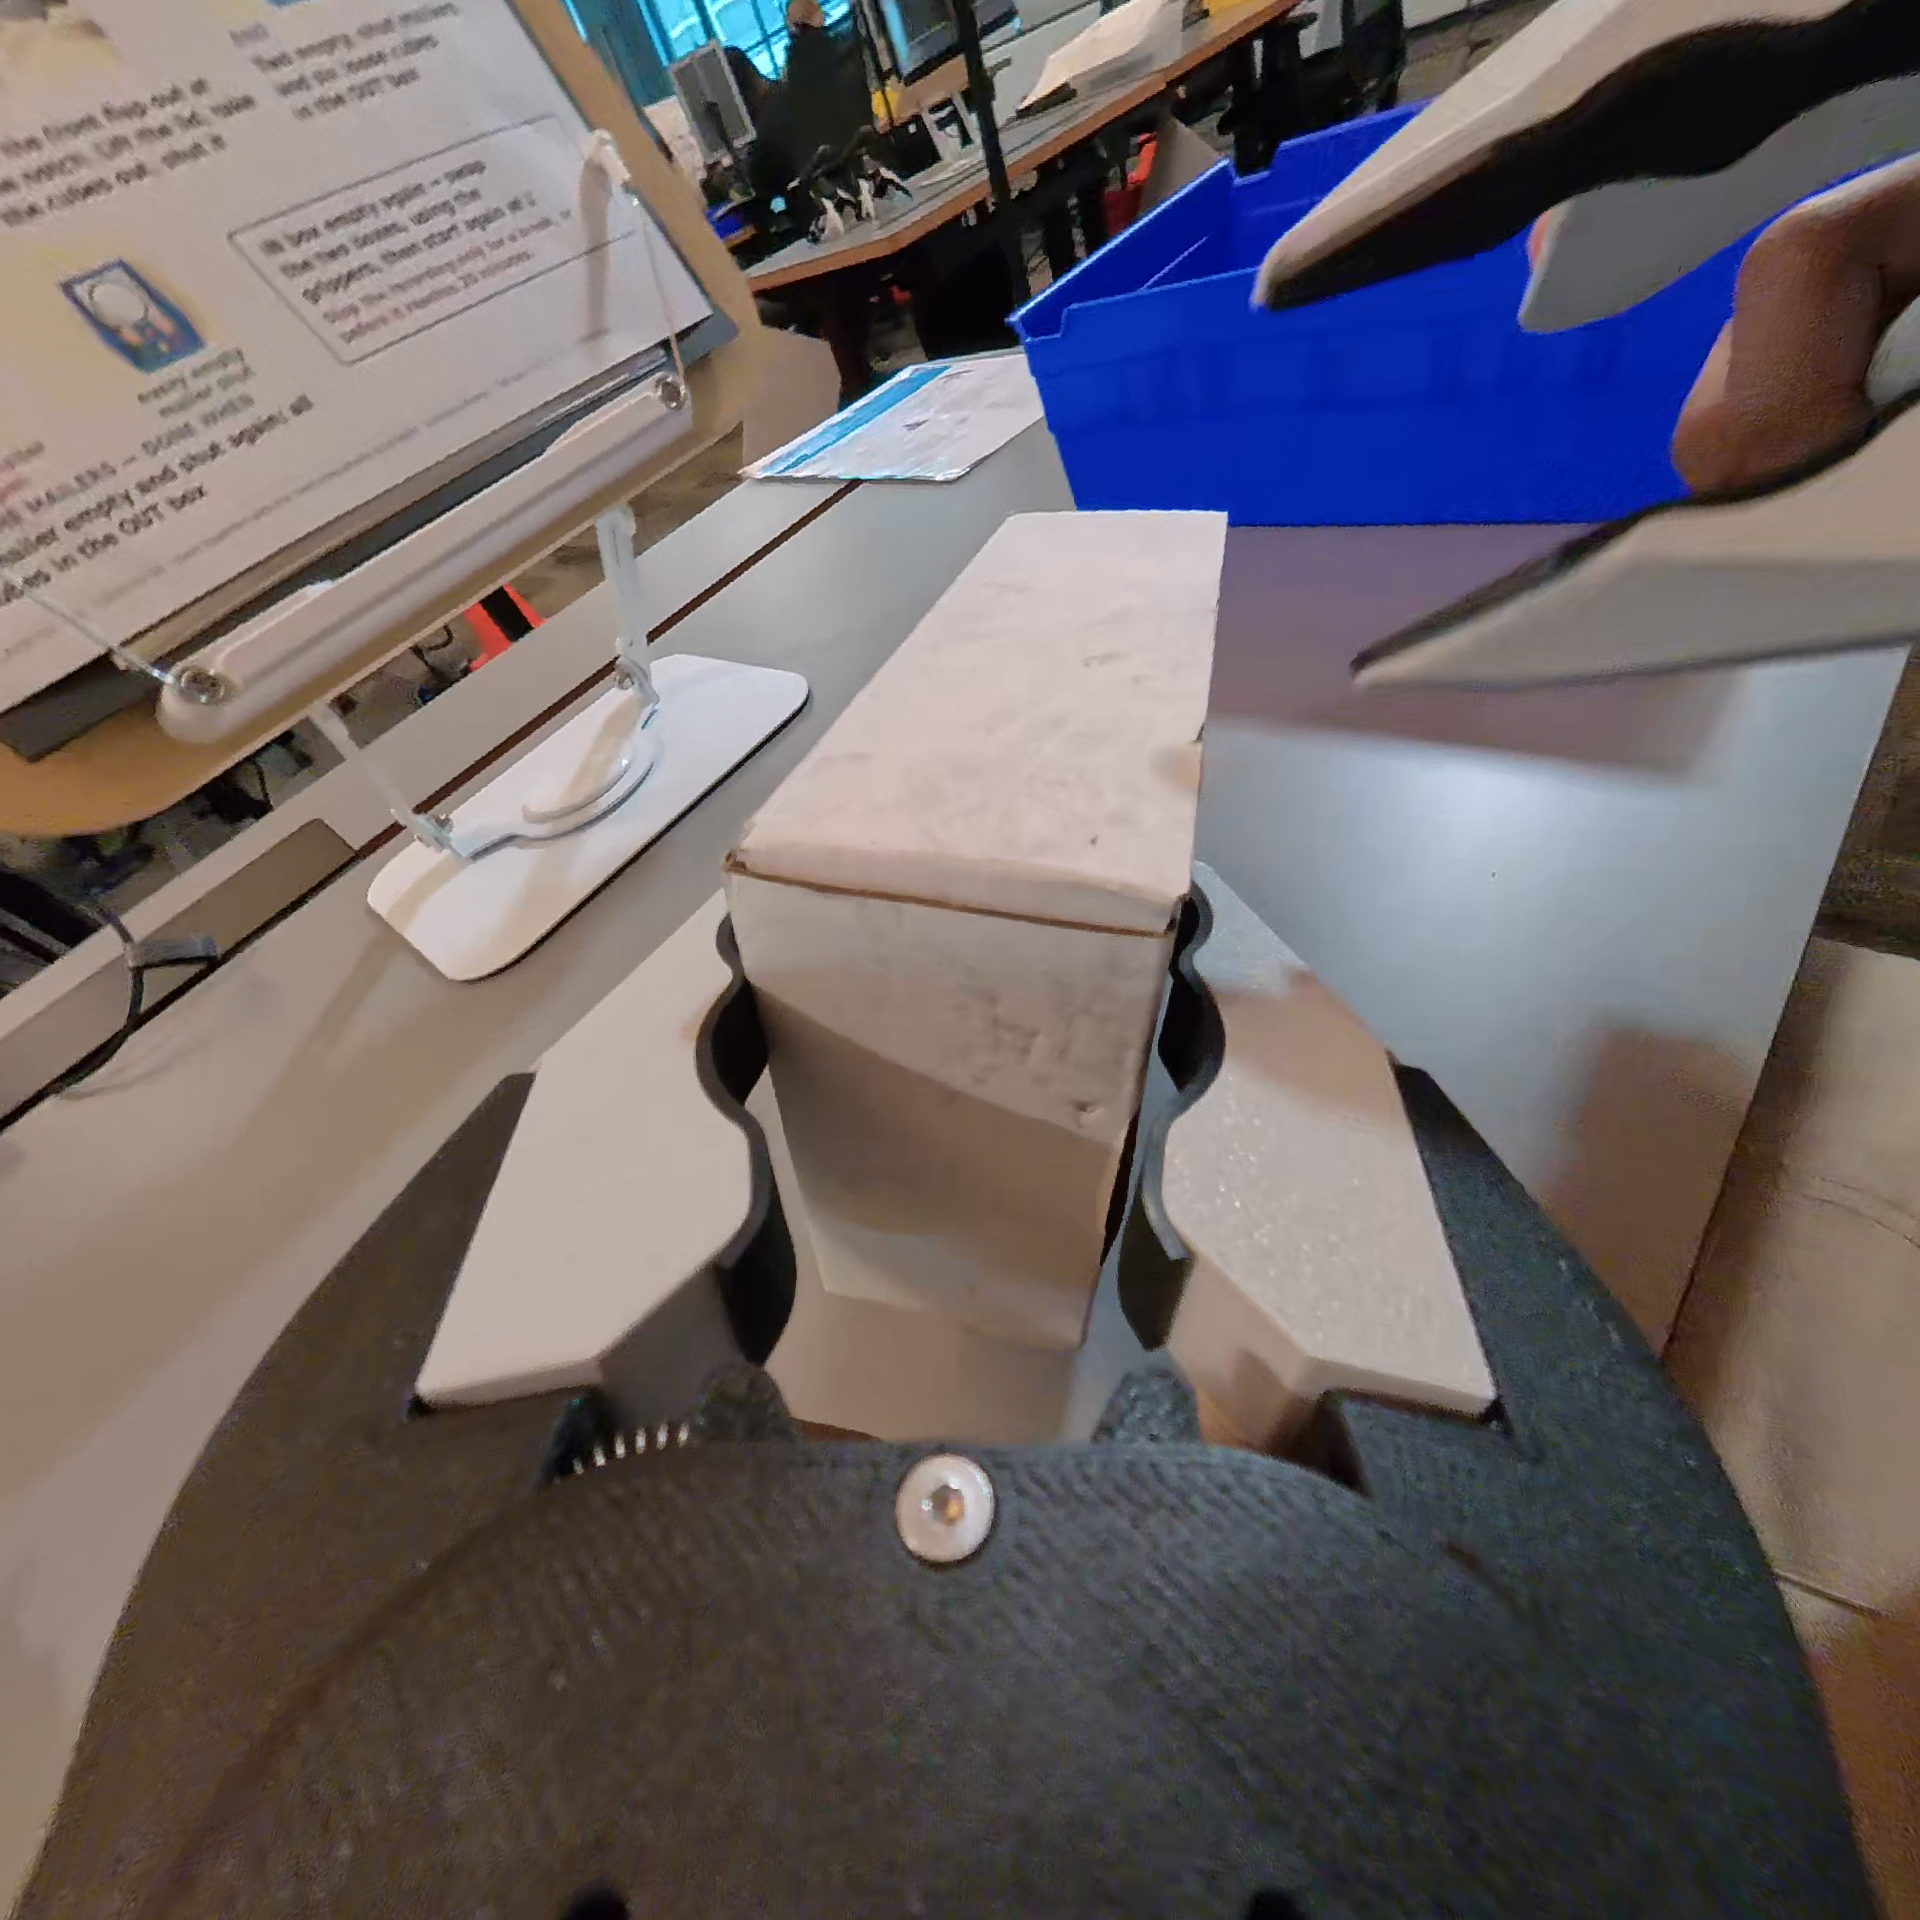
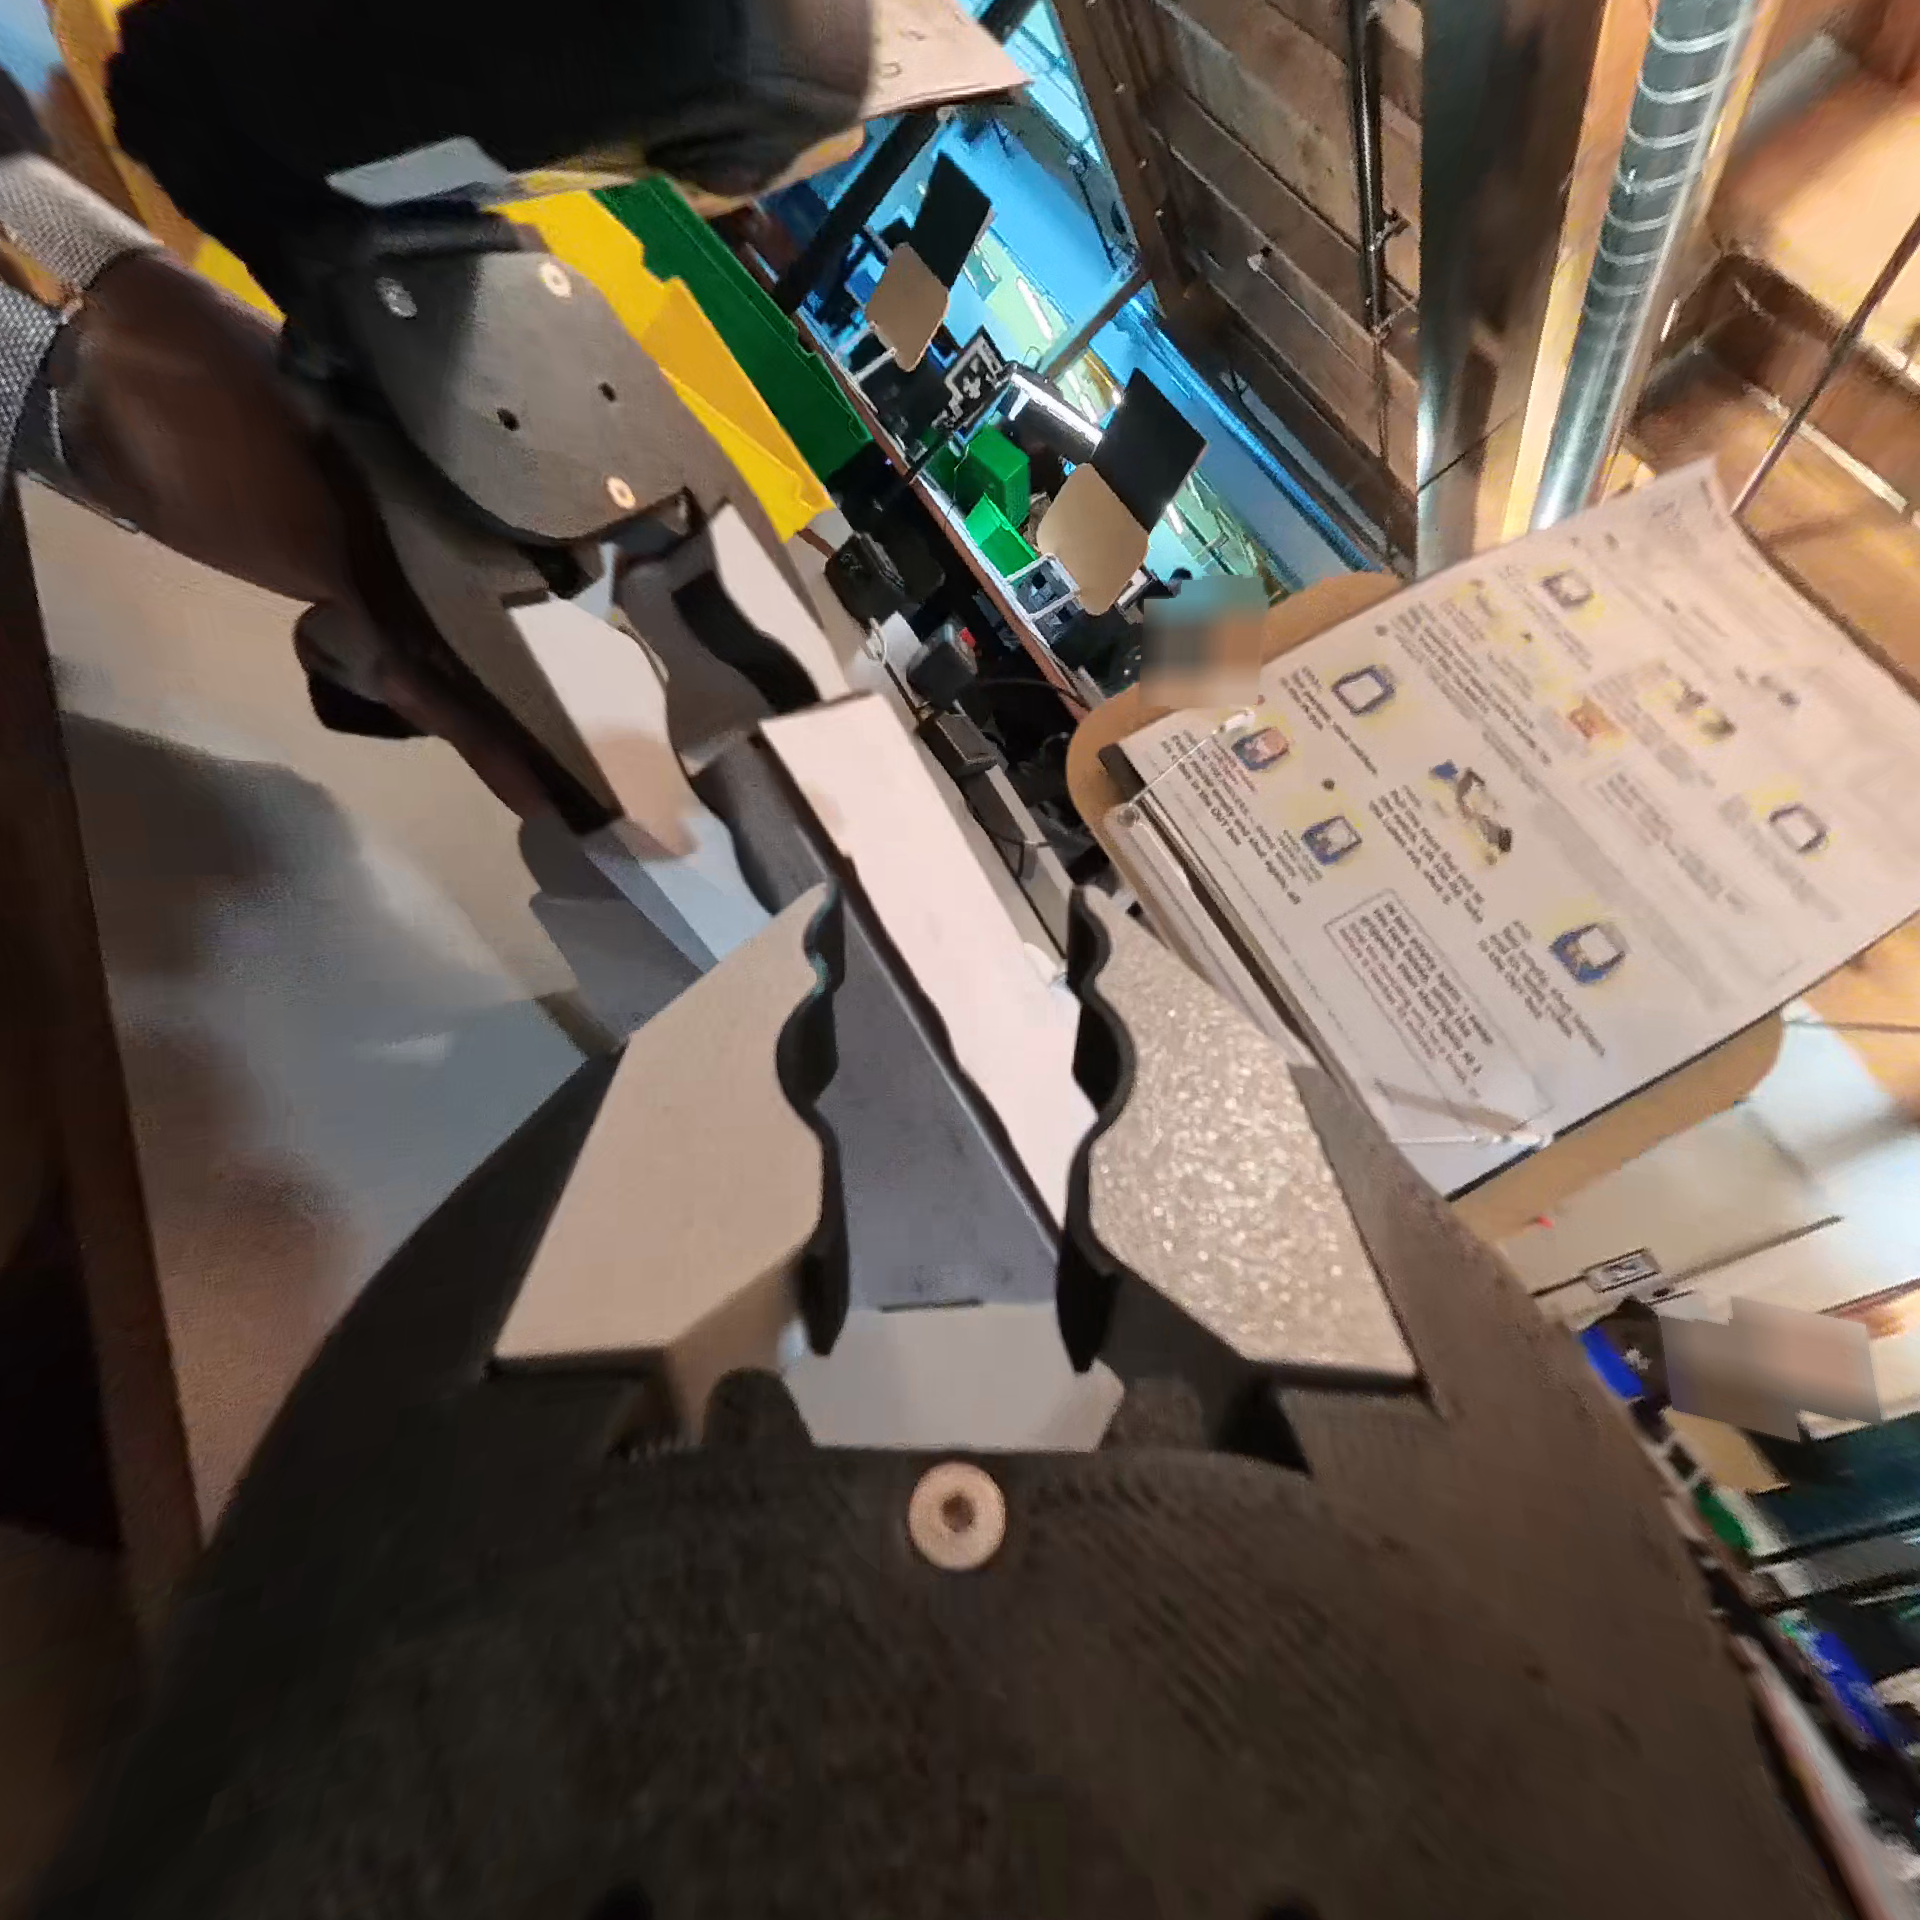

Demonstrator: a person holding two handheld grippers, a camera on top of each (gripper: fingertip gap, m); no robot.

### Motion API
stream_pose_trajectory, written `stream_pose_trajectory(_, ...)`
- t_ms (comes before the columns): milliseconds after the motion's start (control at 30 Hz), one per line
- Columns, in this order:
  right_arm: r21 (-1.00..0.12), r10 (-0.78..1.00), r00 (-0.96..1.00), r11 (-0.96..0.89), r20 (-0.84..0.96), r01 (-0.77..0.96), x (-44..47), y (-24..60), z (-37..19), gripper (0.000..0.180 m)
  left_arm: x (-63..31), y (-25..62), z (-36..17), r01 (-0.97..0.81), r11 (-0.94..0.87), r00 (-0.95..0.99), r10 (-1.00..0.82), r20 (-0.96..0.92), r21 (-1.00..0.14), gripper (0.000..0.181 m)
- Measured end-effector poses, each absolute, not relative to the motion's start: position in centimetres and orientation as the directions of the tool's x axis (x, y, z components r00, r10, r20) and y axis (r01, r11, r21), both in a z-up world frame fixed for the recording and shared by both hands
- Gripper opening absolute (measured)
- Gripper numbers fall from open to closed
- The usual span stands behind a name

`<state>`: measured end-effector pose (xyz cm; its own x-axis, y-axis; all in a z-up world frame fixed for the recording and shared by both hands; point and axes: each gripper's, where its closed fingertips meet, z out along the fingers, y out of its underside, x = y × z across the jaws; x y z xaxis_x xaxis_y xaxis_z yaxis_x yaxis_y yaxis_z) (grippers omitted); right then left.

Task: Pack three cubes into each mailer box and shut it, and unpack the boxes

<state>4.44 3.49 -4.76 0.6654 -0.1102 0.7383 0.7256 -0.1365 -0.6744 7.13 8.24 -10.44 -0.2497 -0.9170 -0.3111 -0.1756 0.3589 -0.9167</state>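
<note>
Left claw [image 1: 956, 1101] shut tight on the near end of a white box [image 1: 997, 790], lid closed. Box held up over the grey worktop [image 1: 1455, 883], close to its right edge. Right claw [image 1: 1309, 468] seen above the box's far end, fingers spread wide (nothing between them). Blue bin [image 1: 1299, 416] behind, toward the worktop's far right corner. White paper stand [image 1: 582, 790] to the left, with a printed sheet [image 1: 260, 260] on it.

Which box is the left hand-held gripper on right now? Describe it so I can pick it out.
Start at the blue bin at the grey table's far side. Just in front of it sits a long white mailer box, lid shut, gripped at its near end by the left hand-held gripper. It is the only cardboard box there.
</note>
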Motion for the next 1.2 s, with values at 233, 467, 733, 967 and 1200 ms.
stream_pose_trajectory(233,-0.546,-0.108,0.535,-0.191,0.838,0.816,5.1,4.0,-5.4,0.037,7.8,7.0,-10.5,-0.15,0.409,-0.265,-0.894,-0.362,-0.9,0.076)
stream_pose_trajectory(467,-0.344,-0.131,0.321,-0.243,0.938,0.907,4.8,4.3,-5.2,0.036,7.9,7.0,-10.5,-0.146,0.423,-0.261,-0.889,-0.377,-0.894,0.076)
stream_pose_trajectory(733,-0.281,-0.17,0.242,-0.265,0.955,0.922,5.0,4.4,-5.0,0.028,7.9,6.7,-10.1,-0.14,0.416,-0.252,-0.893,-0.374,-0.899,0.074)
stream_pose_trajectory(967,-0.494,-0.391,0.4,-0.176,0.829,0.851,6.4,2.5,-0.8,0.0,7.5,5.4,-10.8,-0.111,0.568,-0.284,-0.805,-0.521,-0.816,0.072)
stream_pose_trajectory(1200,-0.586,-0.459,0.457,-0.188,0.762,0.788,10.8,-0.3,-0.1,0.0,7.7,3.7,-13.6,-0.101,0.729,-0.327,-0.667,-0.67,-0.677,0.072)
